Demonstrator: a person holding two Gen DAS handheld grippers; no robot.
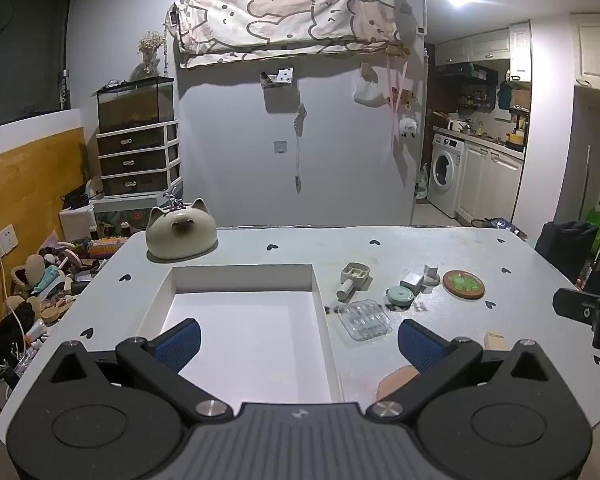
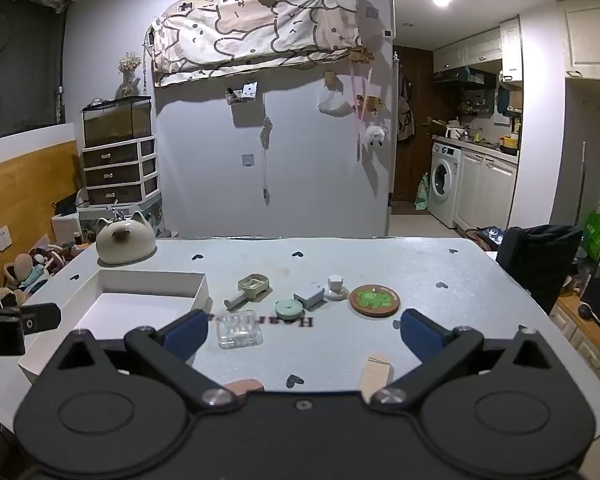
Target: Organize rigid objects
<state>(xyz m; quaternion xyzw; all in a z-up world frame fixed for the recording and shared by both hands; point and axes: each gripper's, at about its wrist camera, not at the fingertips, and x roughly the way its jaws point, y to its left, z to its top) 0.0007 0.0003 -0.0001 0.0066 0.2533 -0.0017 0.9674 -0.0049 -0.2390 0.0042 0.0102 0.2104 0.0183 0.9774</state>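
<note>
An empty white box (image 1: 236, 280) (image 2: 152, 280) sits on the left part of the pale table (image 1: 440, 240) (image 2: 380, 256). To its right lie a clear plastic tray (image 1: 365, 319) (image 2: 238, 329), a beige handled scoop (image 1: 354, 278) (image 2: 252, 286), a round green tin (image 1: 400, 295) (image 2: 289, 309), a small white block (image 1: 412, 280) (image 2: 309, 295), a white knob piece (image 1: 431, 274) (image 2: 335, 287) and a round green-and-brown coaster (image 1: 464, 284) (image 2: 375, 299). My left gripper (image 1: 298, 340) hovers open over the box's near right corner. My right gripper (image 2: 304, 332) is open above the table, nothing between its fingers.
A cat-shaped ceramic dome (image 1: 181, 235) (image 2: 125, 242) stands behind the box. A wooden piece (image 1: 496, 340) (image 2: 376, 374) and a pinkish flat piece (image 1: 398, 380) (image 2: 244, 386) lie near the front edge. A dark chair (image 2: 540, 260) stands at the right; clutter covers the floor on the left.
</note>
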